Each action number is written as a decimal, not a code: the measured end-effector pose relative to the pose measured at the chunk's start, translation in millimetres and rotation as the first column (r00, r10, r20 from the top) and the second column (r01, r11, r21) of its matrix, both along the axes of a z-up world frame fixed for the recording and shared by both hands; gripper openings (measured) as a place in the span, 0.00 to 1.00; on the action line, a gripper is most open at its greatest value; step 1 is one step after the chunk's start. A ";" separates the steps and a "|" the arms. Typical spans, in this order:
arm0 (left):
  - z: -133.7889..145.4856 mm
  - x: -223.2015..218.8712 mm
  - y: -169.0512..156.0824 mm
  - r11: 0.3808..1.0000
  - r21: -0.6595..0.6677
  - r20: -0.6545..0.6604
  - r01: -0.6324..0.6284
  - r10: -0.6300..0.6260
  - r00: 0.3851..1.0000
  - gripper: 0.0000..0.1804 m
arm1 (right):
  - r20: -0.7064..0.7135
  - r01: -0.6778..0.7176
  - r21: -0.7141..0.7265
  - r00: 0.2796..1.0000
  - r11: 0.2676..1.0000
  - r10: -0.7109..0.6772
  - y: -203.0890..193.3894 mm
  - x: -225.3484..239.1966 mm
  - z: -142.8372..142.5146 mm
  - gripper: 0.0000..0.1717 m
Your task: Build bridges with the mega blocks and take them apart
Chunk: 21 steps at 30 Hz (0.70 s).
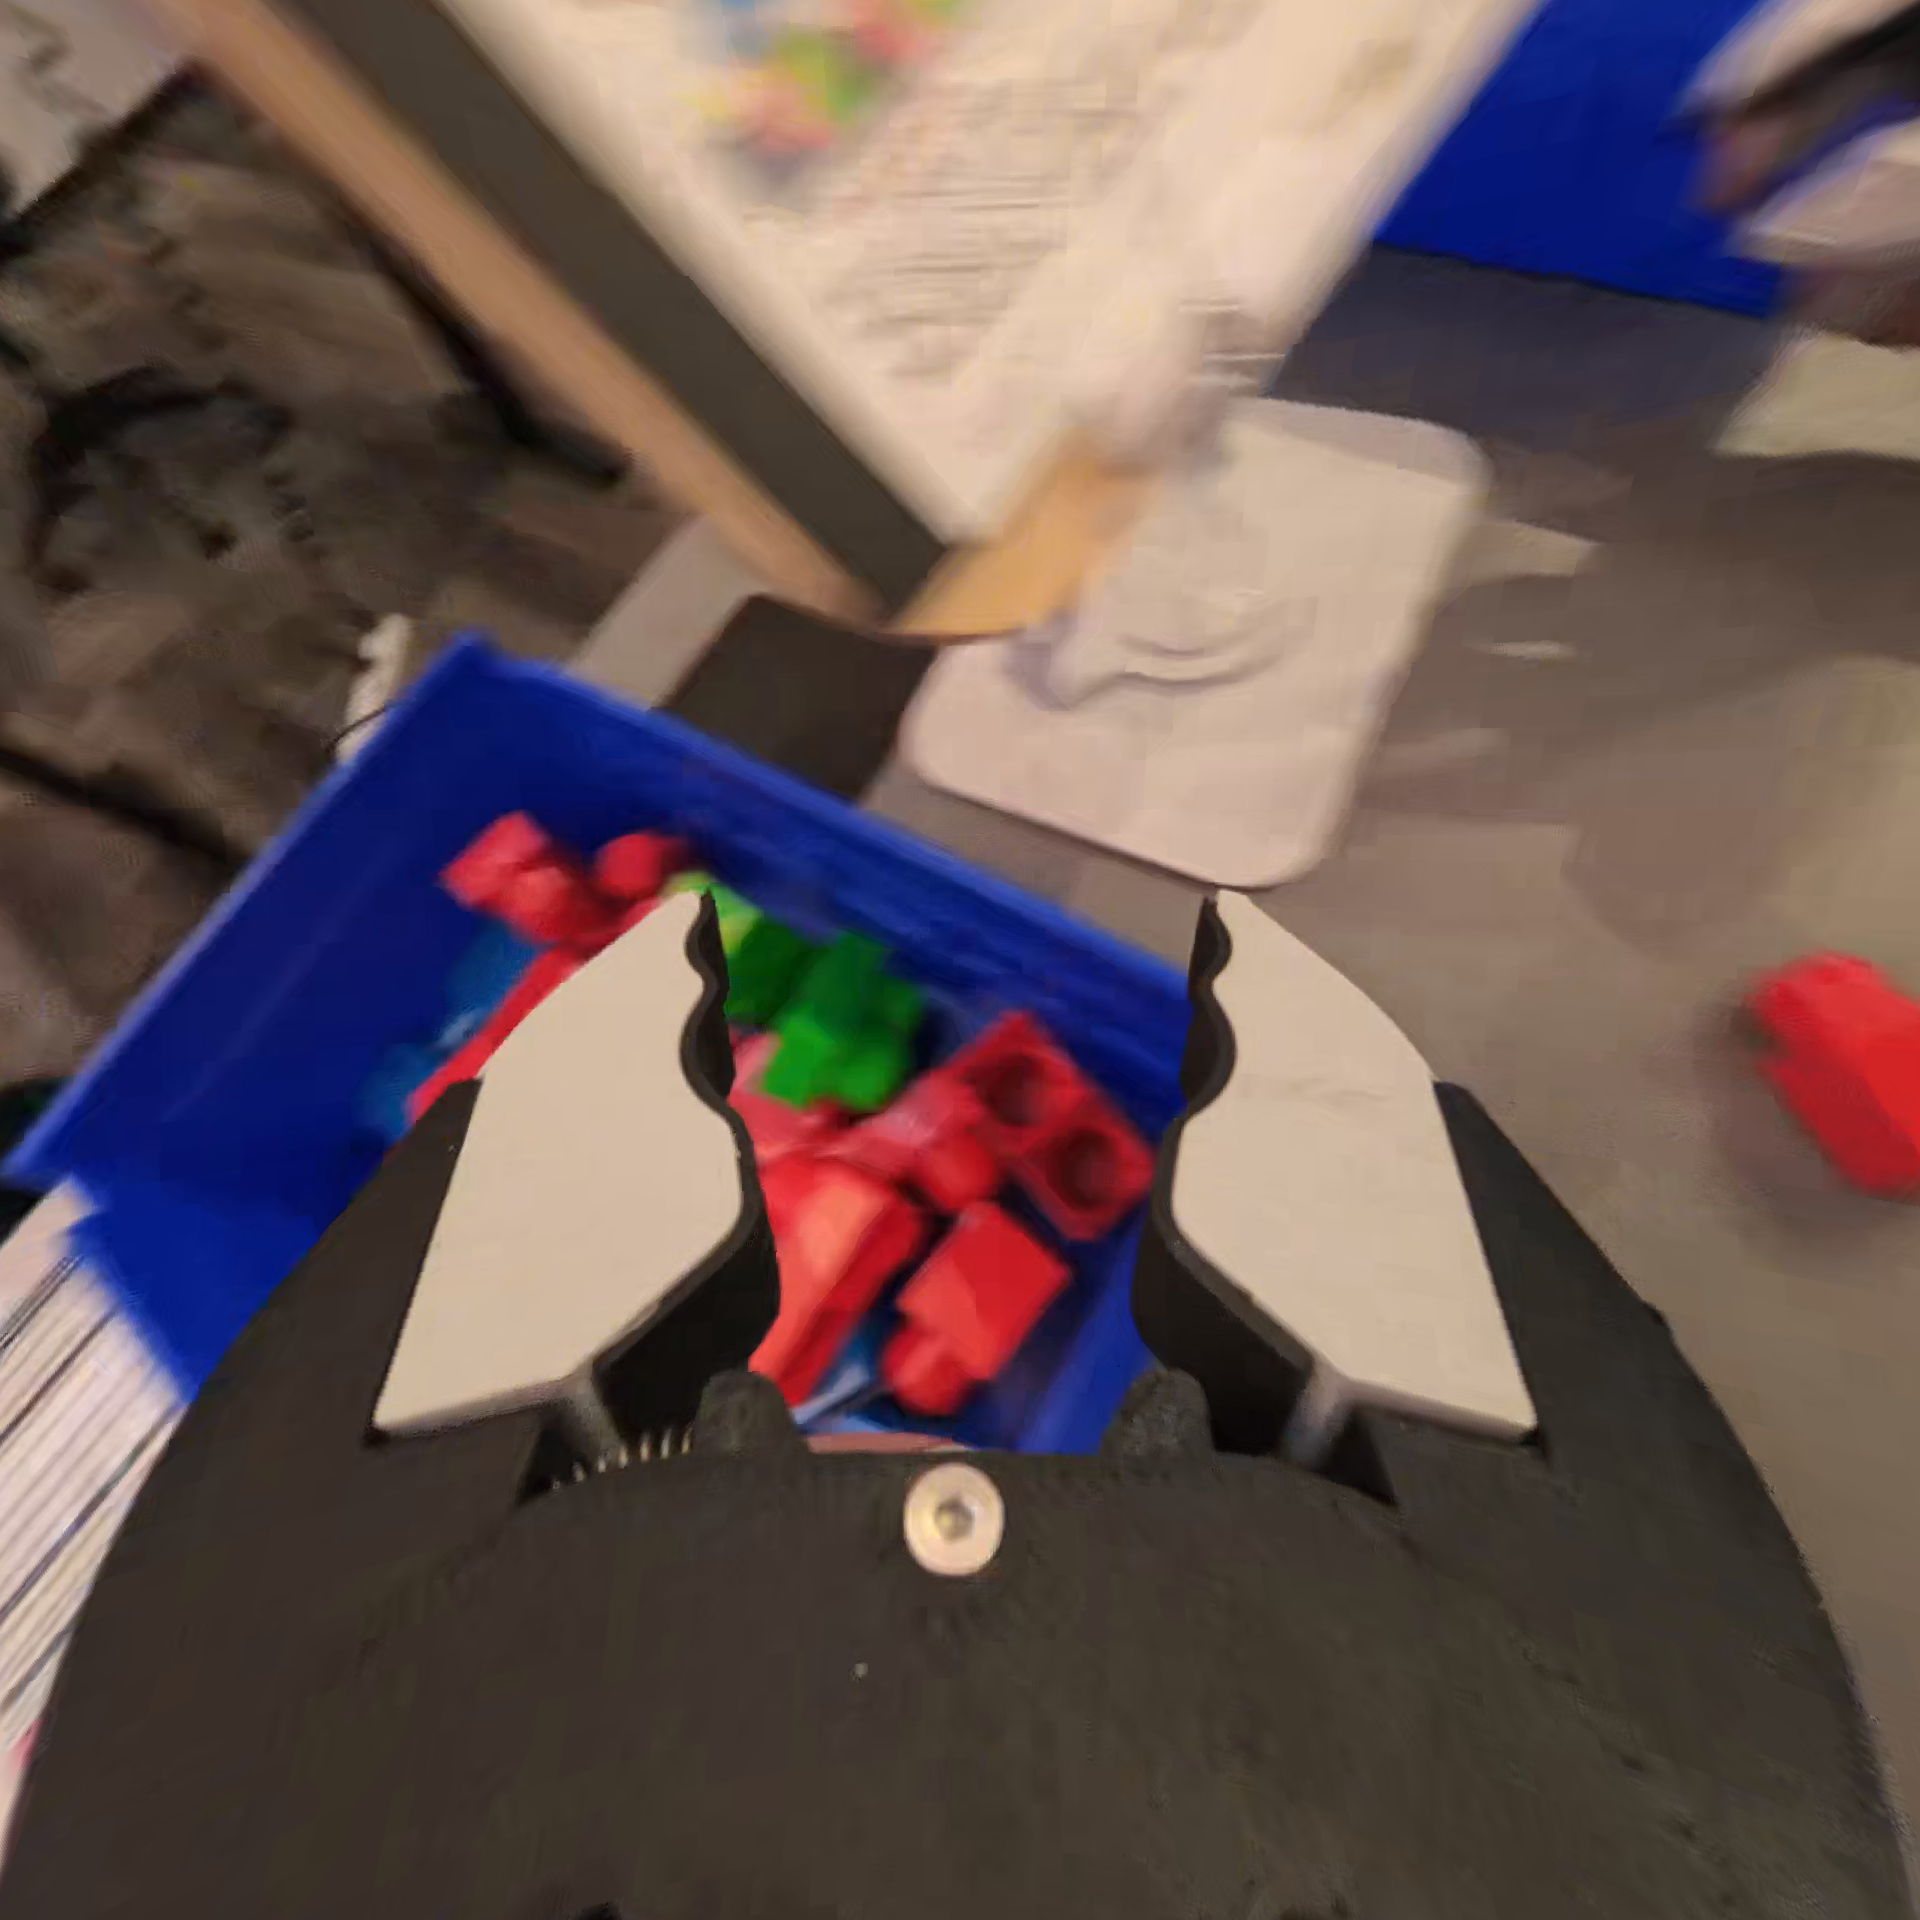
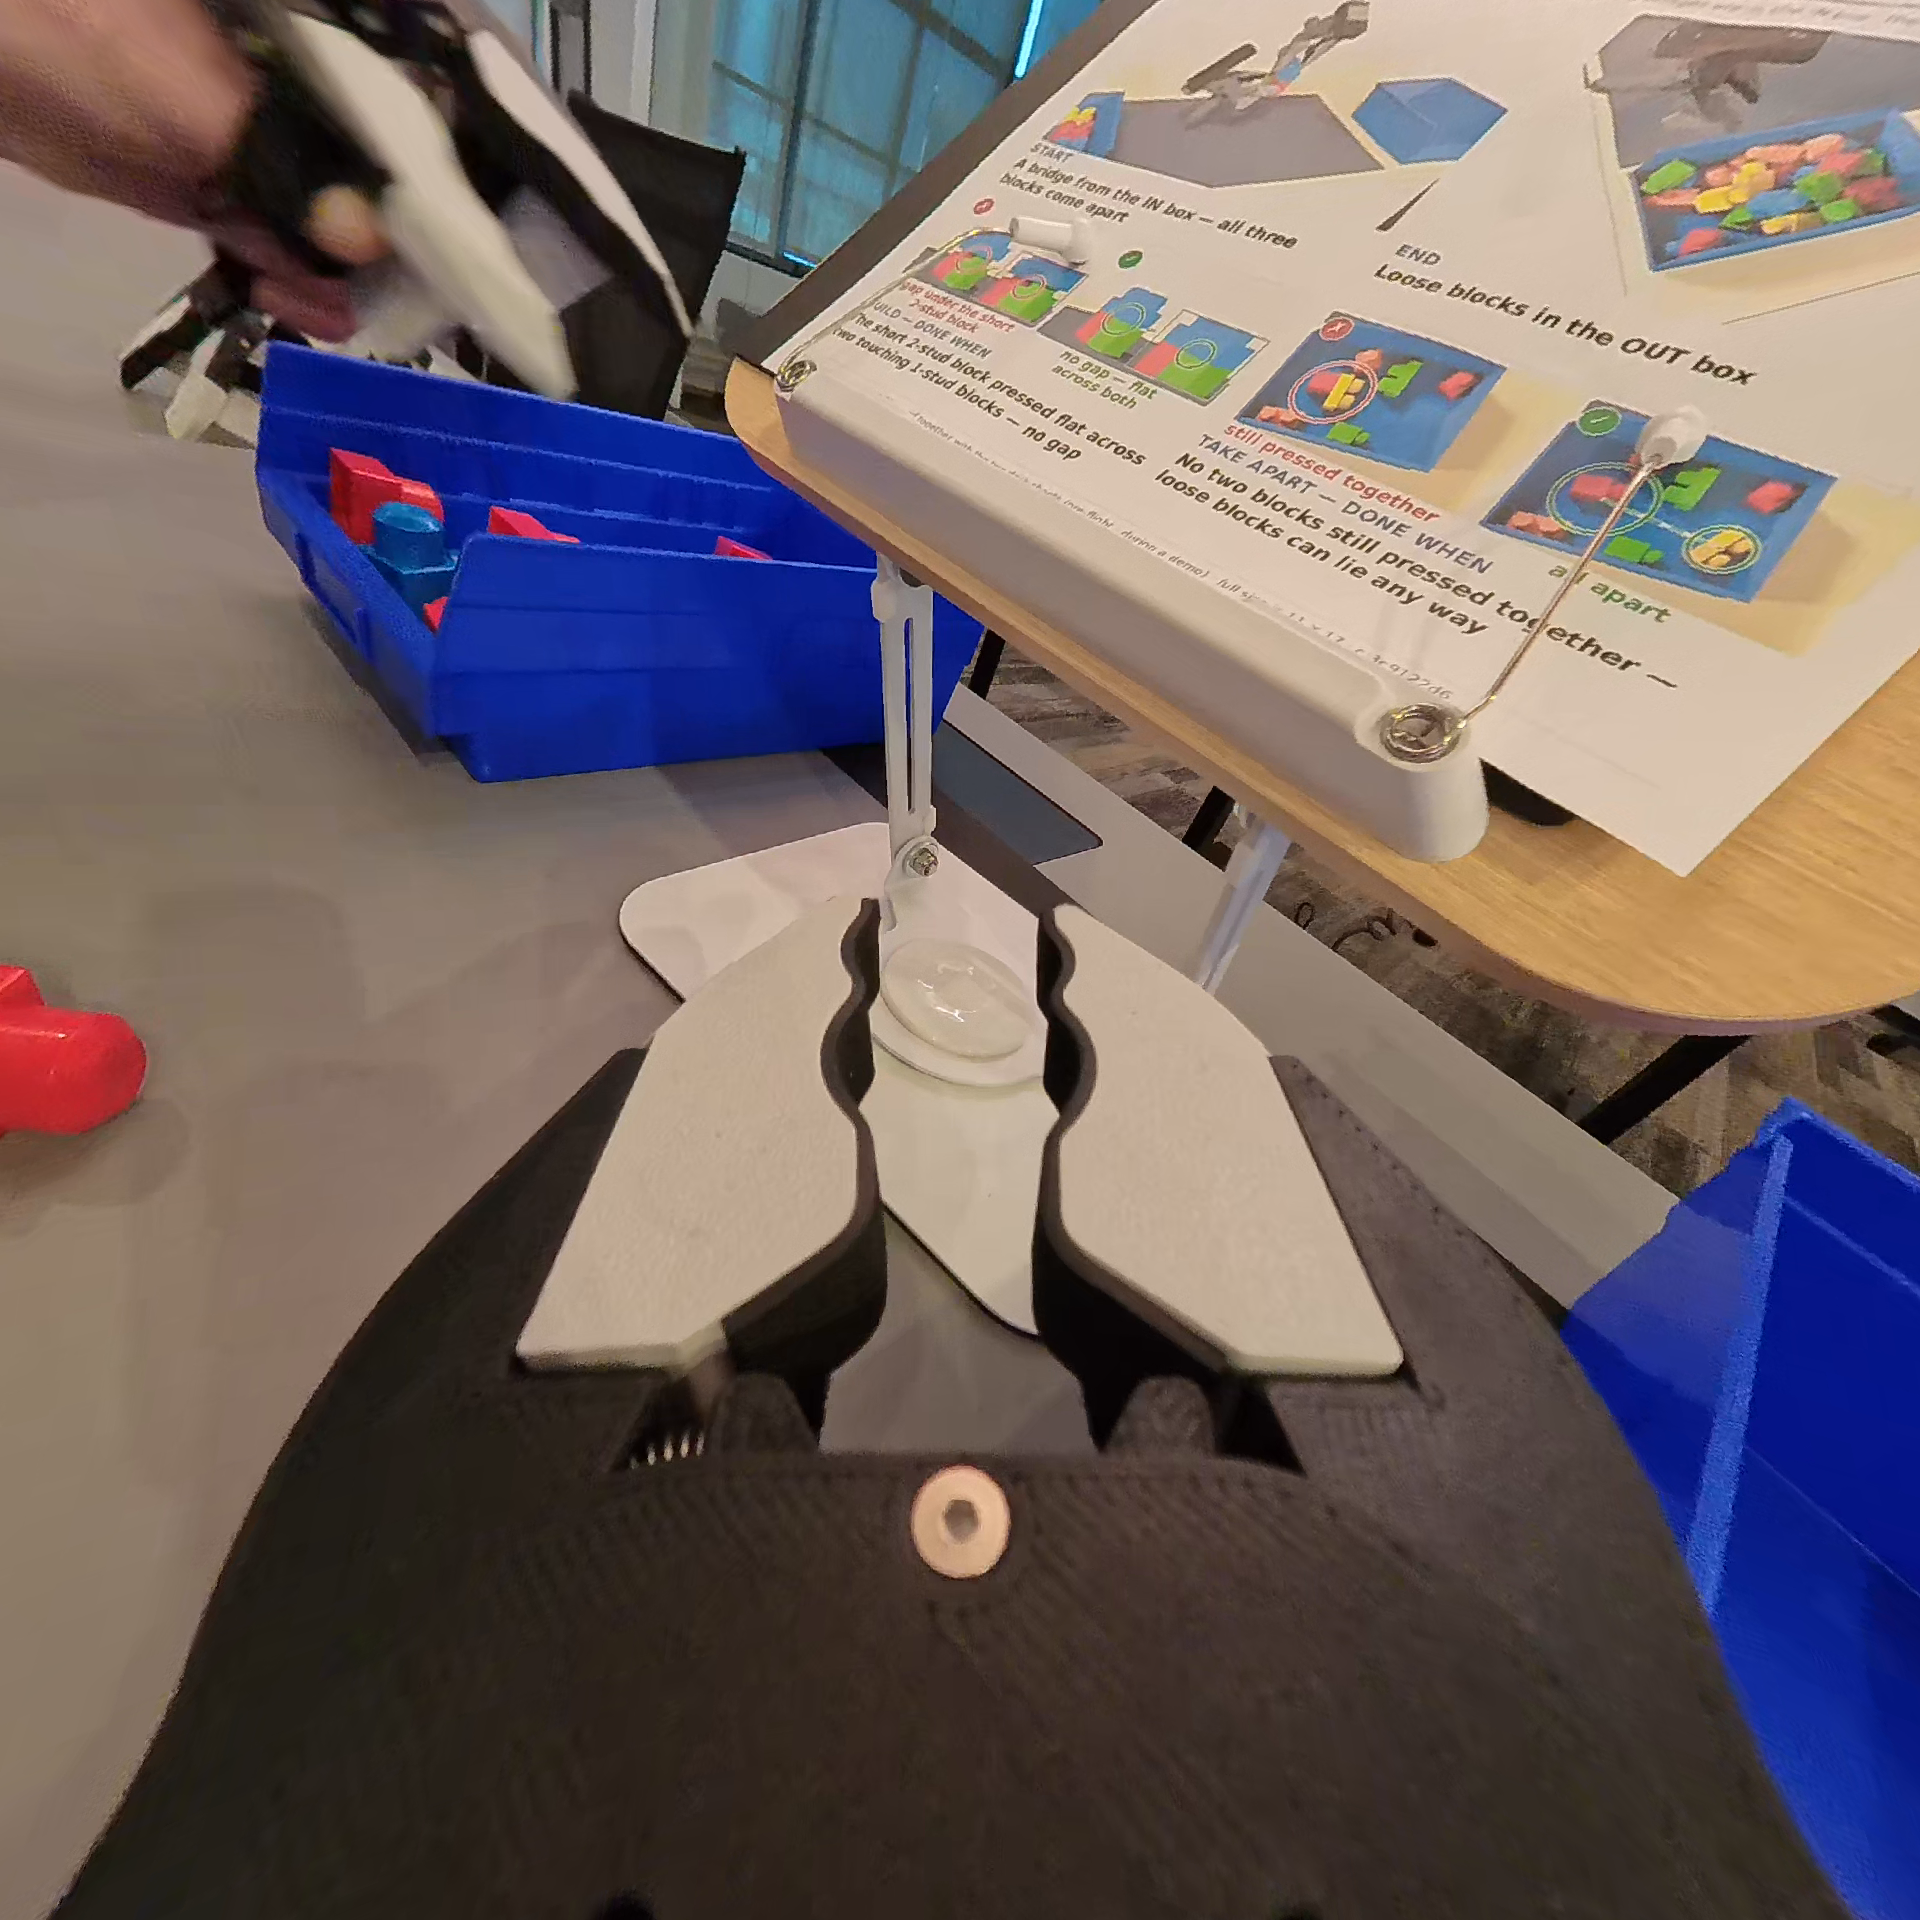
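Left gripper (image 1: 956, 914) gapes above studded plastic blocks (image 1: 935, 1174).

A grey table (image 2: 260, 831) carries a blue bin (image 2: 582, 644) of red, blue and green blocks, a loose red block (image 2: 62, 1060) well apart from it, a white stand base (image 2: 727, 904), and a second blue bin (image 2: 1787, 1403) at the right edge.

Grey table (image 2: 260, 883), patterned carpet (image 2: 1403, 904), perhaps windows (image 2: 831, 104) behind.
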<state>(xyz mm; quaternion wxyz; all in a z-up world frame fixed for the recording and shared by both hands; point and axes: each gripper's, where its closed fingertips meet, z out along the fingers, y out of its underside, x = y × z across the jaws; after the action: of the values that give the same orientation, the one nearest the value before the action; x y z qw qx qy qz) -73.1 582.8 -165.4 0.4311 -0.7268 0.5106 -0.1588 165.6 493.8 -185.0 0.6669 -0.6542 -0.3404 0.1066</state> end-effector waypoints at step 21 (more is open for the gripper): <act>-87.2 -85.6 164.0 0.834 -0.211 -0.391 -0.510 0.406 0.826 0.06 | 0.005 -0.021 -0.014 1.000 1.000 0.021 -0.5 -1.7 -3.4 0.17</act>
<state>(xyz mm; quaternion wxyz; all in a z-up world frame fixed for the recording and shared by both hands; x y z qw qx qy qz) -158.7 746.8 -252.6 0.2466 -0.9027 0.3526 -0.0025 163.9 493.3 -188.4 0.6604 -0.6554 -0.3483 0.1142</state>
